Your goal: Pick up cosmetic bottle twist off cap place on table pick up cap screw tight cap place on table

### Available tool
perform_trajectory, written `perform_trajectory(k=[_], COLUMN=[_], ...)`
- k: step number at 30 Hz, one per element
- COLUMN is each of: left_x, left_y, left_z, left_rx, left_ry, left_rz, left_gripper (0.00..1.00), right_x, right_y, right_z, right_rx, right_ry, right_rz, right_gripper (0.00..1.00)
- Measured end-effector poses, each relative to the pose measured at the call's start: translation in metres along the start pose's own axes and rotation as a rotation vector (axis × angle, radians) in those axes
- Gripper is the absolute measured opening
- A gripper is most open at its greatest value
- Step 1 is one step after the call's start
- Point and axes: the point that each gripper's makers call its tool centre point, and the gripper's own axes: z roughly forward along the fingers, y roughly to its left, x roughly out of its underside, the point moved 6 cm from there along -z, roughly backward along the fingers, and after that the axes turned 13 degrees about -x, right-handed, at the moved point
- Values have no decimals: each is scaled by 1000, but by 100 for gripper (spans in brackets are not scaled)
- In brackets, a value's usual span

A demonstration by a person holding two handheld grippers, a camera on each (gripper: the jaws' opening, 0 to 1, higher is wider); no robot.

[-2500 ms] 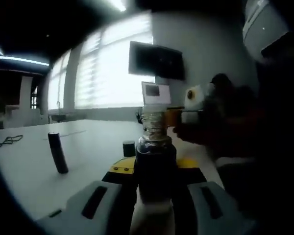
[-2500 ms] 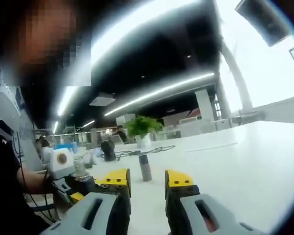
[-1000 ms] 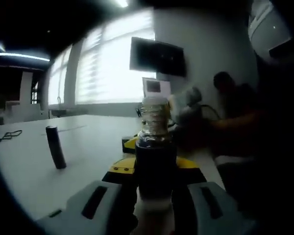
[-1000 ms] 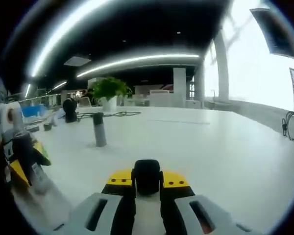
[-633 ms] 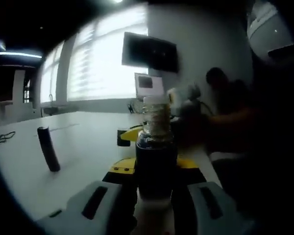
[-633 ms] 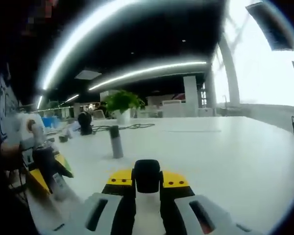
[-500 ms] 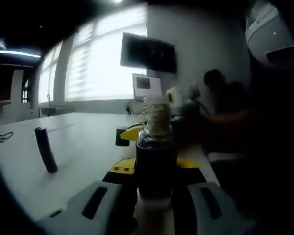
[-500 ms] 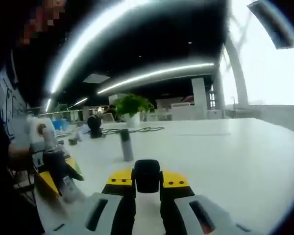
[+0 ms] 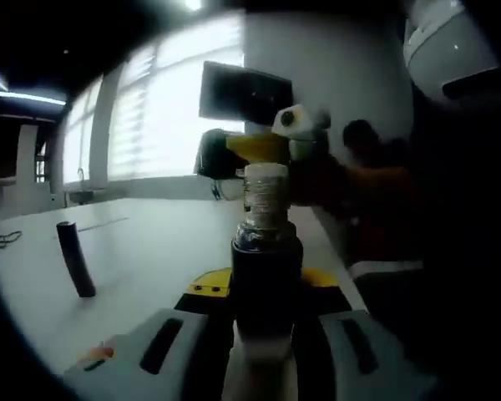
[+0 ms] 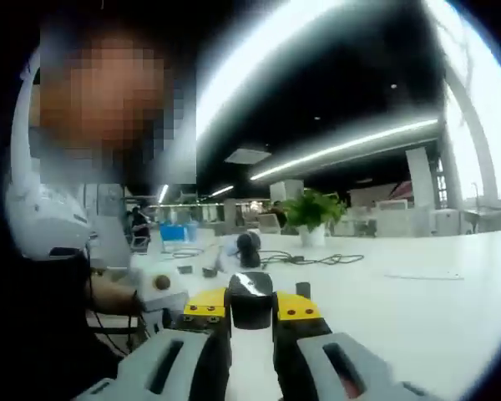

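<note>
My left gripper is shut on the cosmetic bottle, which stands upright between its yellow-tipped jaws. The bottle has a dark body and a bare, clear threaded neck. In the left gripper view my right gripper reaches in from the right, level with the top of the neck and just behind it. It holds the black cap to the left of the neck. In the right gripper view the cap sits clamped between the jaws of the right gripper.
A dark cylinder stands on the white table to the left. The cylinder shows just past my right jaw tips. A person sits close at the left edge. A potted plant and cables lie farther back.
The right gripper went from open to shut on the cap on the table. It then lifted the cap and carried it up to the bottle's neck. The left gripper kept holding the bottle.
</note>
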Motion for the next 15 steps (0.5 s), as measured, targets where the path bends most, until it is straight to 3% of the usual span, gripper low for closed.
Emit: perform_trajectory(k=[6,15], left_x=[0,-3], left_y=[1,-3], left_z=[0,-1], left_rx=[13,55], left_ry=[0,-18], left_rz=[-10,17], left_gripper=[16,16], right_x=[-4,1], right_y=[10,7], right_z=[14,17], right_rx=[-64,-46], right_ry=[6,-7], right_rz=[1,31], right_gripper=[12,12])
